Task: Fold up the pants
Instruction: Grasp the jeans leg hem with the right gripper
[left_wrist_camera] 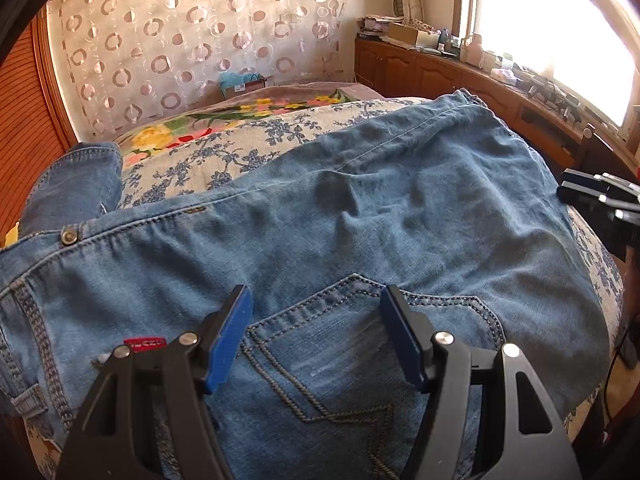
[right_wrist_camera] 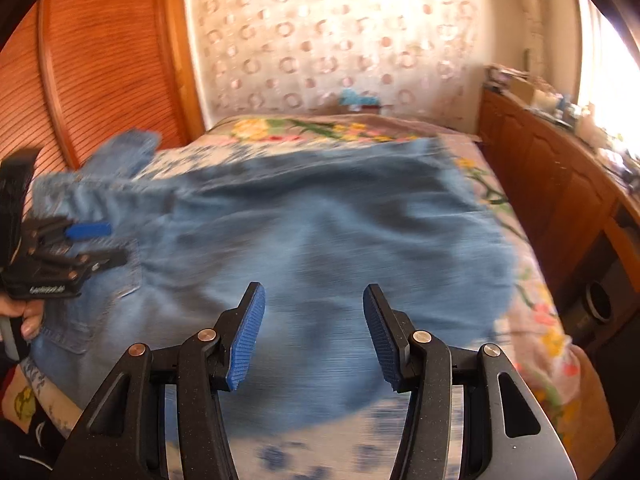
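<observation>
Left wrist: jeans (left_wrist_camera: 360, 208) across floral bedspread (left_wrist_camera: 224, 148), cluttered sideboard (left_wrist_camera: 460, 72) beyond.

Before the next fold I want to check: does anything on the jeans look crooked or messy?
Yes. The jeans have a raised wrinkle mid-leg, and one leg end is bunched up at the far left on the bed. Both grippers are open, holding nothing.

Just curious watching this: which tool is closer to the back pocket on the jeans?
Left. The left tool hovers open right over the back pocket; the right tool, also open, sits farther along the jeans.
</observation>
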Motion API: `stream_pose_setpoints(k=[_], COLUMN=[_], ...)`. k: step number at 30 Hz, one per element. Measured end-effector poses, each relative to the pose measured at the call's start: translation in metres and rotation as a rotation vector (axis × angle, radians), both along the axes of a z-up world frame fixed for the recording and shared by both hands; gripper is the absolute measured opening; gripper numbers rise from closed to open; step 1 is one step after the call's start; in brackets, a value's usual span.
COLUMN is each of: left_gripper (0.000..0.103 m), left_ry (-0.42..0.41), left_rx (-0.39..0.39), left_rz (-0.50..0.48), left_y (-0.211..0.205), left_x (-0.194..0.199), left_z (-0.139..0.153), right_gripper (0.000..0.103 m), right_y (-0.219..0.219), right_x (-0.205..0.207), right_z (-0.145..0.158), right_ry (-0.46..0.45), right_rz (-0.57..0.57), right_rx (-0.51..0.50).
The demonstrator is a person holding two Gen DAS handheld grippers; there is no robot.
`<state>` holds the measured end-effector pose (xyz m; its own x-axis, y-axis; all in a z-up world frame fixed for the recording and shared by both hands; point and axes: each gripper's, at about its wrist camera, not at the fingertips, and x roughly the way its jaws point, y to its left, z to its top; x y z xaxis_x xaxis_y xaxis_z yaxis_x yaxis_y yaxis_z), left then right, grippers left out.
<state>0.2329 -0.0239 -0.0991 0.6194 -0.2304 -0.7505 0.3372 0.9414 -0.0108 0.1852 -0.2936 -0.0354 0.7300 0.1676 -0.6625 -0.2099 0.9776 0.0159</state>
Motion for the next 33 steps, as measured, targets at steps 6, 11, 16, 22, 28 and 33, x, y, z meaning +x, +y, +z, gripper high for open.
stream_pose_setpoints(k=[6,11,16,22,28,33], left_gripper=[0.066,0.068,0.069,0.069,0.069,0.069], left_ry=[0.008,0.019,0.022,0.011,-0.016,-0.074], left_rx=[0.036,0.028,0.023,0.04,0.086,0.09], left_rz=[0.008,0.012,0.019,0.024,0.026,0.037], left_y=[-0.005,-0.004,-0.003,-0.005,-0.009,-0.006], left_x=[0.001,0.003,0.003,0.001,-0.004,-0.018], left_z=[-0.004,-0.006,-0.007,-0.007,-0.002,0.014], right_gripper=[0.052,0.052,0.052,0.052,0.02,0.003], right_y=[-0.062,-0.097,-0.109,-0.119,-0.122,-0.111], right_x=[0.012,0.028,0.043,0.056,0.058,0.055], right_z=[0.001,-0.003,-0.01,-0.025,-0.026,-0.009], right_ry=[0.014,0.06,0.107,0.171,0.184,0.129], right_rz=[-0.129,-0.166,-0.15,-0.153,-0.14,-0.125], right_rx=[-0.044,0.024,0.073,0.122,0.155,0.127])
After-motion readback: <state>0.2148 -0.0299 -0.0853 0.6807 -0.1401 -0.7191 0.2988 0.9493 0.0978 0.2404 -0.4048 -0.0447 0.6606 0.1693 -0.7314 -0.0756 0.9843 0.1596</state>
